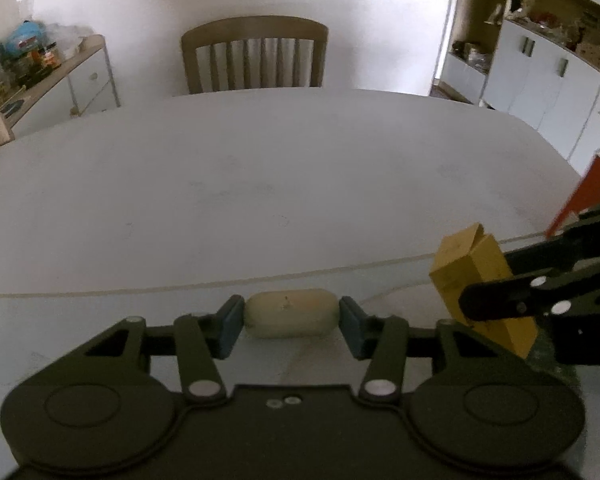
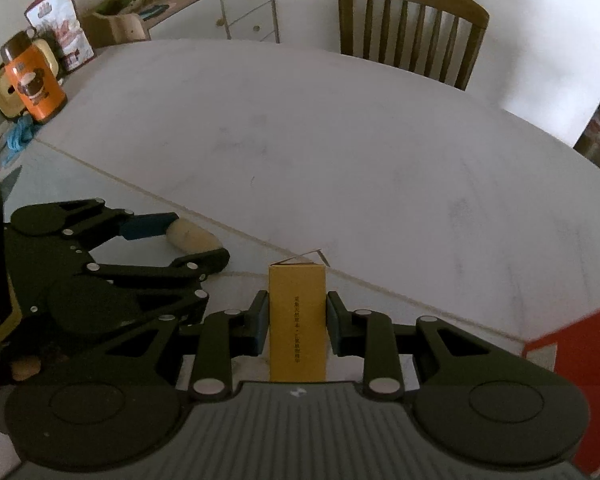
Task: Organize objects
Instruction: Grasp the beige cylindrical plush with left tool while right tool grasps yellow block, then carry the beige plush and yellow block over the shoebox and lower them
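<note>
Low in the frame, the left hand-held gripper (image 1: 291, 322) is pinching a cream capsule (image 1: 291, 313); the right hand-held gripper (image 2: 297, 322) is clamping an upright yellow carton (image 2: 297, 320), top flap open.

A home dining room: white table (image 1: 260, 168), wooden chair (image 1: 254, 56), cluttered sideboard (image 1: 60, 80) and white cabinets (image 1: 548, 76).

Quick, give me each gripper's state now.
Left gripper: shut on the beige capsule-shaped object.
Right gripper: shut on the yellow box.
</note>
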